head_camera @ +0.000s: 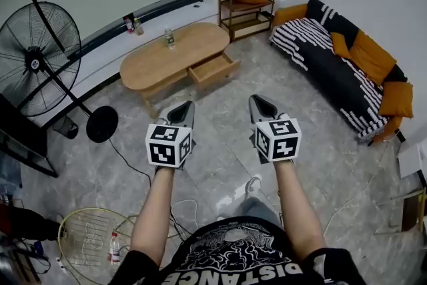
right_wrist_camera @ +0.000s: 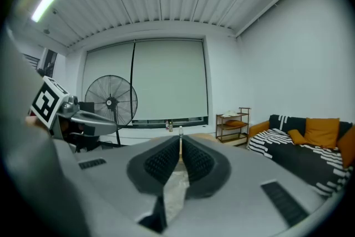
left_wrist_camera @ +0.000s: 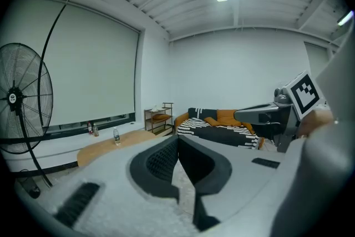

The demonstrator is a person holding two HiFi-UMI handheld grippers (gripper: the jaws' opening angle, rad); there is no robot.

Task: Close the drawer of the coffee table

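An oval wooden coffee table stands across the room, its drawer pulled out toward me. A clear bottle stands on its top. My left gripper and right gripper are held side by side in mid-air, well short of the table, both pointing at it. Each is shut, jaw tips together with nothing between them. In the left gripper view the table shows at the left, and the right gripper is at the right edge. The right gripper view has the left gripper at its left.
A large floor fan stands at the left with its round base near the table. A wooden shelf and a striped sofa with orange cushions fill the far right. A wire fan grille and cables lie on the marble floor.
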